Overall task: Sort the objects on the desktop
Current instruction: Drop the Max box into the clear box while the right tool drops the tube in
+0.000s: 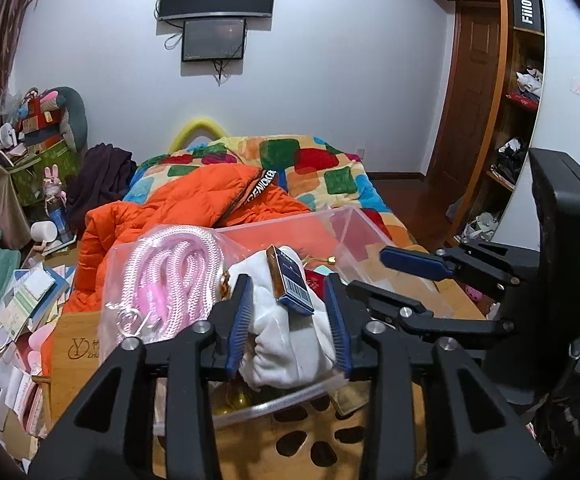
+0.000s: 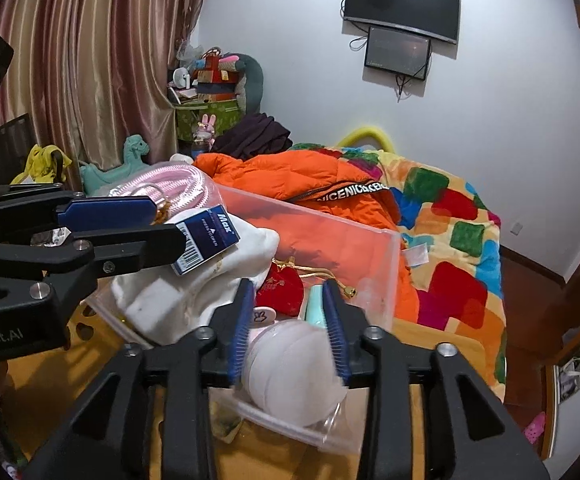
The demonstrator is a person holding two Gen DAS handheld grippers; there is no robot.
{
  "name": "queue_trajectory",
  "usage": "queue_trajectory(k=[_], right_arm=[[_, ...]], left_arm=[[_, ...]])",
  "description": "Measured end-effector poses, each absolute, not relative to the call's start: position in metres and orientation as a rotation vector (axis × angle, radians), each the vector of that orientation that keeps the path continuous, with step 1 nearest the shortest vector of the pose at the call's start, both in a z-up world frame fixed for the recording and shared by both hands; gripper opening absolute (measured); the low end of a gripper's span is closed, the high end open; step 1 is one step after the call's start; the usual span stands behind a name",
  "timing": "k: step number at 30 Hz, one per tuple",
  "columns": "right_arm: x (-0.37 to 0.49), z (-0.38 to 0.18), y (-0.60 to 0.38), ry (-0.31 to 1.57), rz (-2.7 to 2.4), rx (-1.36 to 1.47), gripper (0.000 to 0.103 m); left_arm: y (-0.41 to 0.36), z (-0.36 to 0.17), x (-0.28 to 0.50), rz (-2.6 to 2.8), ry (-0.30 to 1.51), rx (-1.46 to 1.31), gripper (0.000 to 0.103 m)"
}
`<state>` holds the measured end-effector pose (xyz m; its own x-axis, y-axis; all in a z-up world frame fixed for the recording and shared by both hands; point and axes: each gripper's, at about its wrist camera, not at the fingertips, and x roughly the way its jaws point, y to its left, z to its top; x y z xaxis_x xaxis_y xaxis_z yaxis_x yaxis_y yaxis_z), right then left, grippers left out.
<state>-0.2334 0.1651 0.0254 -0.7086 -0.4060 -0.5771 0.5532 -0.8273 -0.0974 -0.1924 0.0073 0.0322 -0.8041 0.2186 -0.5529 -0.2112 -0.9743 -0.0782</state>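
Left gripper [image 1: 288, 320]: jaws apart, straddling white cloth [image 1: 286, 344]
Blue box [image 1: 290, 280]: just ahead, atop cloth
Right gripper [image 2: 290, 332]: jaws apart, around round white pads [image 2: 293, 364]
Clear bin [image 2: 385, 280]: beneath both

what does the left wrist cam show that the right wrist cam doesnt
Only the left wrist view shows the wooden shelf unit by the door, and the paper clutter on the floor at left.

Only the right wrist view shows the red pouch, the mint-green item and the round white pads inside the bin, between the open right gripper fingers.

Both show the clear bin, white cloth, blue box, bagged pink rope, orange jacket and the open left gripper.
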Motion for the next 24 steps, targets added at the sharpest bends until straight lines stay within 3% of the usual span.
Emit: queue_trajectory(k=[2, 4, 5, 10, 16, 24], right_arm=[[-0.228, 0.028, 0.166, 0.358, -2.492, 0.736, 0.042], [-0.221, 0.031, 0.168, 0.363, -2.511, 0.718, 0.045], [-0.218, 0.032, 0.169, 0.364, -2.516, 0.715, 0.047], [-0.2, 0.036, 0.175, 0.335, -2.547, 0.693, 0.061], [-0.171, 0.037, 0.182, 0.34, -2.559, 0.661, 0.061], [-0.132, 0.027, 0.189, 0.325, -2.555, 0.65, 0.065]], left_arm=[[0.006, 0.036, -0.188, 2.791, -0.026, -0.842, 0.047], [0.004, 0.039, -0.181, 2.807, -0.035, -0.827, 0.063], [0.004, 0.04, -0.178, 2.816, -0.039, -0.824, 0.066], [0.005, 0.042, -0.165, 2.863, -0.012, -0.818, 0.073], [0.004, 0.042, -0.145, 2.862, -0.047, -0.821, 0.085], [0.0, 0.04, -0.121, 2.915, -0.048, -0.829, 0.091]])
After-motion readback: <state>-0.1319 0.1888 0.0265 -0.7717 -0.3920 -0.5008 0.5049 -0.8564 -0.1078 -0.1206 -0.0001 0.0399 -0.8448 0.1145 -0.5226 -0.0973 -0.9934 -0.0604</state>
